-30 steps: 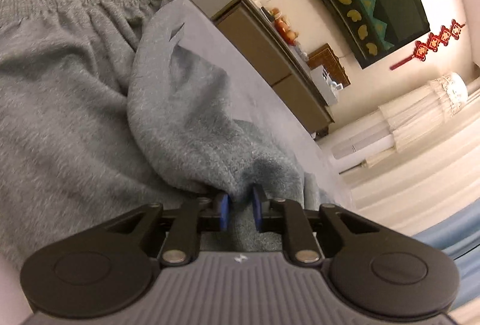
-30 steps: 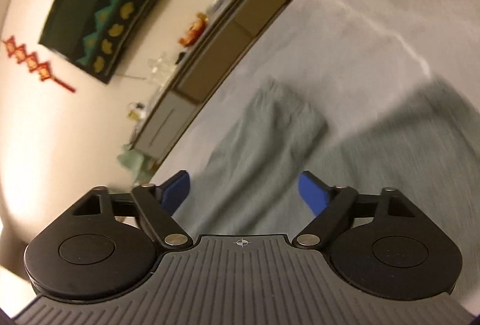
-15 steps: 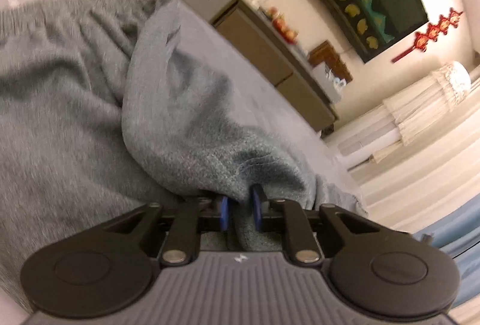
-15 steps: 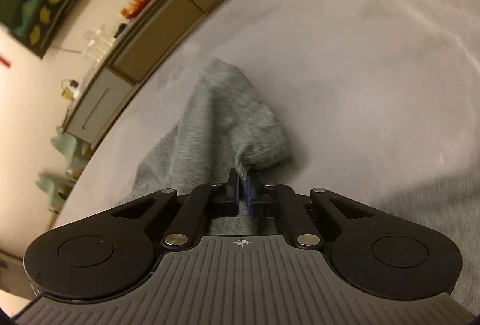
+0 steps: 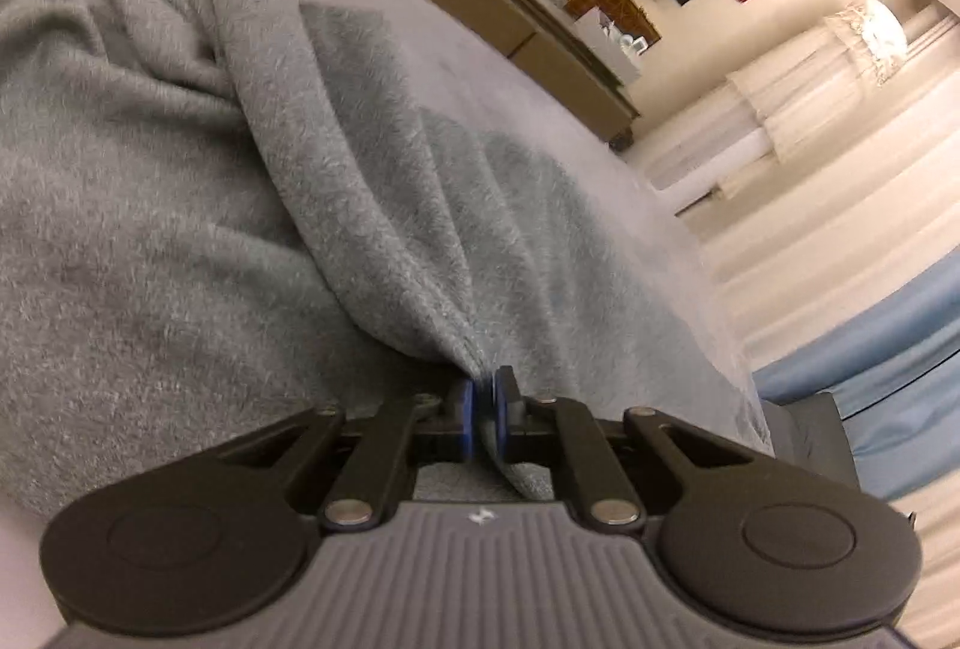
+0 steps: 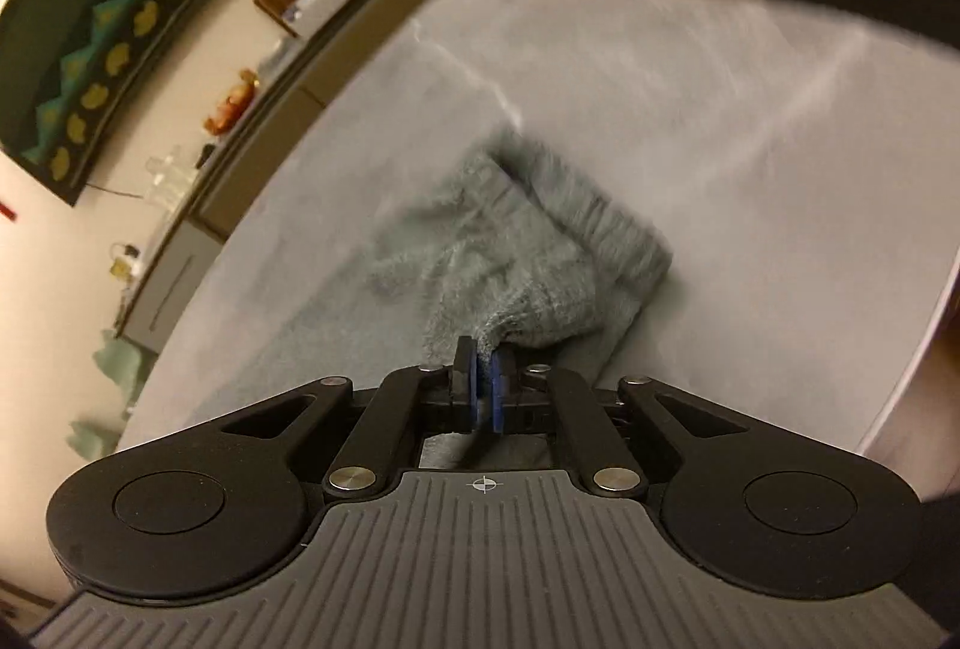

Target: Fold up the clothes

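Grey sweatpants [image 5: 150, 205] lie on a pale grey table [image 5: 456, 49], the elastic waistband at the far left of the left wrist view. My left gripper [image 5: 483, 397] is shut on a fold of one pant leg [image 5: 384, 205] and holds it raised over the rest of the garment. In the right wrist view my right gripper [image 6: 483, 379] is shut on the ribbed cuff end of a pant leg [image 6: 540, 265], lifted a little off the table [image 6: 750, 121]. The cloth behind each gripper is hidden.
A long low cabinet [image 6: 252, 157] with small objects on top stands along the far wall, under a dark green and gold hanging [image 6: 120, 25]. The table's right edge [image 6: 900, 397] is near my right gripper. White curtains [image 5: 810, 121] and a blue seat [image 5: 888, 367] are beyond the table.
My right gripper went from open above the cuff to shut on it and has lifted it. My left gripper's pads closed tighter on the fold and pulled it across.
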A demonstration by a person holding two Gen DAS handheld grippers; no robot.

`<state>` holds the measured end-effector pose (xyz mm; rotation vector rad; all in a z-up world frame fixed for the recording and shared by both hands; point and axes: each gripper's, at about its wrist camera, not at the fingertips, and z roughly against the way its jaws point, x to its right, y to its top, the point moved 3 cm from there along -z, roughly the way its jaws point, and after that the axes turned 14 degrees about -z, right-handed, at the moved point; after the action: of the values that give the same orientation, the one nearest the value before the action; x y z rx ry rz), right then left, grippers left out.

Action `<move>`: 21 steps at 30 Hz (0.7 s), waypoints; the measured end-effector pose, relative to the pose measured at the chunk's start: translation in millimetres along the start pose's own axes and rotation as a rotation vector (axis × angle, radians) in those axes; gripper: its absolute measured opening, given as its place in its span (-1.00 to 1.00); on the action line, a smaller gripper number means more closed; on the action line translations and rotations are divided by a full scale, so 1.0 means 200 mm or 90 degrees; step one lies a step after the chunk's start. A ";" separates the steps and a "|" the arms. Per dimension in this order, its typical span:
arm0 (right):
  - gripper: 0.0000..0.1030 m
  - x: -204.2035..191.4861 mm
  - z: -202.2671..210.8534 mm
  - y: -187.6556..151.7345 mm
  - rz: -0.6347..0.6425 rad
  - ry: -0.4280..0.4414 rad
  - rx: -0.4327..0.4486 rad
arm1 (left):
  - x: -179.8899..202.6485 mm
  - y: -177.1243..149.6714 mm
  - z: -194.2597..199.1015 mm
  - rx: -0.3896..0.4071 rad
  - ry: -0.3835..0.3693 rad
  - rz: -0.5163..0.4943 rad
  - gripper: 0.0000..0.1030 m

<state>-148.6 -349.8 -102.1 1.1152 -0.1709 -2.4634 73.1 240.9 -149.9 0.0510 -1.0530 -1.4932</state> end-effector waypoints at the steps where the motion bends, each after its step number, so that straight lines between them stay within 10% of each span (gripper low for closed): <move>1: -0.58 0.01 -0.01 -0.01 -0.014 0.001 -0.003 | 0.01 0.00 0.00 0.005 0.001 -0.003 -0.86; 3: -0.01 0.02 -0.03 0.01 -0.027 0.007 -0.007 | 0.02 0.00 0.01 0.014 0.002 -0.009 -0.86; 5: 0.01 0.03 -0.04 0.03 -0.026 0.008 0.001 | 0.03 0.00 0.02 0.023 0.003 -0.015 -0.86; 7: -0.91 -0.03 -0.11 0.06 -0.007 0.011 -0.006 | 0.05 0.00 0.03 0.032 0.004 -0.020 -0.86; 12: -0.94 -0.14 -0.01 0.15 0.091 -0.019 0.101 | 0.08 -0.03 0.03 0.023 -0.011 -0.045 -0.84; 21: -0.94 -0.01 -0.13 0.17 0.065 -0.101 0.073 | 0.07 -0.08 -0.04 -0.029 0.009 -0.040 -0.71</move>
<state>-116.3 -378.7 -108.7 0.9309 -0.4114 -2.4756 61.7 223.5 -156.9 0.0627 -1.0132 -1.5708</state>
